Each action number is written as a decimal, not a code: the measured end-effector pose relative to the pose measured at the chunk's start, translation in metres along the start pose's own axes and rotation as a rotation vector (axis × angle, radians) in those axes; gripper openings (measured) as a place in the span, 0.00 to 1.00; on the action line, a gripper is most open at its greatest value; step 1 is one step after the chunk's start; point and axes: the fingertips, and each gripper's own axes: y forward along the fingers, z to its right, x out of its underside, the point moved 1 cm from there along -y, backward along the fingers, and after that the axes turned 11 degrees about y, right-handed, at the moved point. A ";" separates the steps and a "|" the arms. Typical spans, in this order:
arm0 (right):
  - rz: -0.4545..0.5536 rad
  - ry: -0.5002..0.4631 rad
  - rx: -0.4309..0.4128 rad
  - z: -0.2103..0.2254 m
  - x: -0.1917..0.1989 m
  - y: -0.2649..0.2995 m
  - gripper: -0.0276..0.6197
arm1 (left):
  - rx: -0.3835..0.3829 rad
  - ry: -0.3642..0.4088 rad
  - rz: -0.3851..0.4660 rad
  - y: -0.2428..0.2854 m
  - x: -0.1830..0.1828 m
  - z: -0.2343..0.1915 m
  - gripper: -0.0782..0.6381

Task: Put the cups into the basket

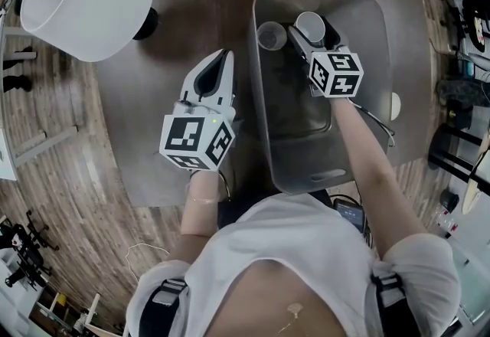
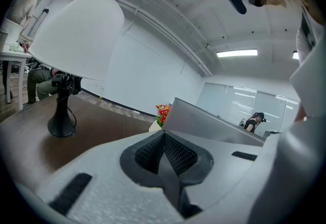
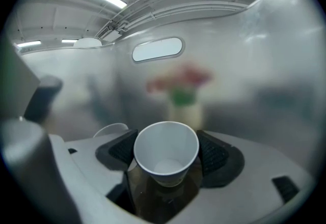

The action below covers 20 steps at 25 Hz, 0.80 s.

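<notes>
Basket [image 1: 259, 106] of grey plastic is set on the brown table [image 1: 191, 14], and two white cups are seen inside. The free cup [image 1: 271, 35] stands upright alone. The held cup [image 1: 310, 24] is clamped between the pads of the right gripper [image 1: 312, 33], which is angled down into the basket. The left gripper [image 1: 224, 58] is held closed and empty over the table, beside the basket.

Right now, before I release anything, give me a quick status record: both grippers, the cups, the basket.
right gripper: inside the basket, jaws wide, pads against a white paper cup
paper cup: tilted, mouth towards the gripper's camera
second cup: in the basket, upright, just left of the held one in the head view
left gripper: jaws together, nothing between them, over the table left of the basket
basket: gray, on the dark table
cups outside basket: none in view
</notes>
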 end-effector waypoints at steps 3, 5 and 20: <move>-0.005 -0.003 0.007 0.000 0.000 0.001 0.61 | 0.003 -0.004 -0.003 0.001 0.000 0.001 0.12; -0.006 -0.003 0.013 0.001 -0.001 0.000 0.61 | 0.008 -0.008 -0.003 0.001 0.000 0.003 0.12; 0.032 -0.034 0.039 -0.007 -0.013 -0.007 0.62 | 0.003 -0.015 -0.004 -0.006 0.001 0.003 0.12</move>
